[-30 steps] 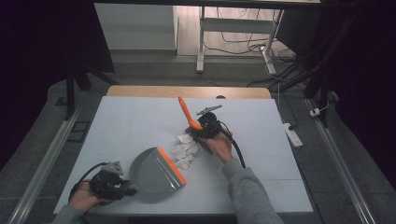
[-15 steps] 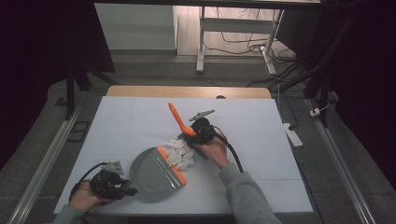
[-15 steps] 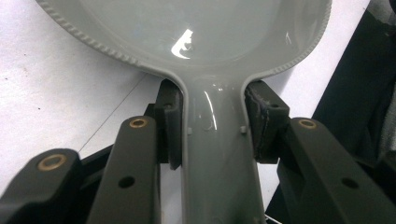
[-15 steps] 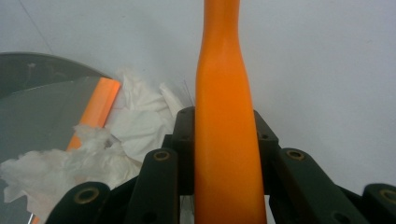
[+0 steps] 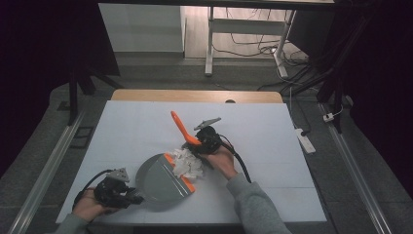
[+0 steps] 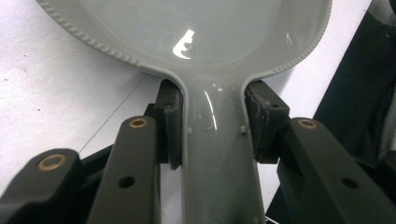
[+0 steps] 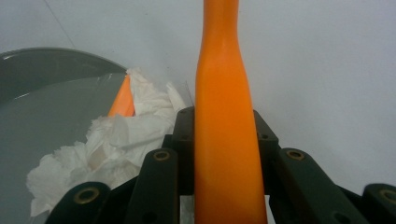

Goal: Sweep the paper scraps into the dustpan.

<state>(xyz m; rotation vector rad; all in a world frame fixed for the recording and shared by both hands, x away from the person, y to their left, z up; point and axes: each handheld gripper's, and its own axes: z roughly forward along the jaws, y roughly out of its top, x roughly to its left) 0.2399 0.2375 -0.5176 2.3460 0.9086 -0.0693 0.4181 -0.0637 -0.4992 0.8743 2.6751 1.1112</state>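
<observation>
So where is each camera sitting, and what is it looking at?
High view: above the table, looking forward and down; both forearms, hands and claws show.
Left gripper view: on the left claw, looking along its jaws at the grey dustpan.
Right gripper view: on the right claw, facing the orange brush handle.
Shared: dustpan, white paper scraps.

My high view looks down and forward over the whole table (image 5: 146, 122). Each gripper view sits tight along its jaws; both share the dustpan (image 6: 196, 32) with the overhead.
</observation>
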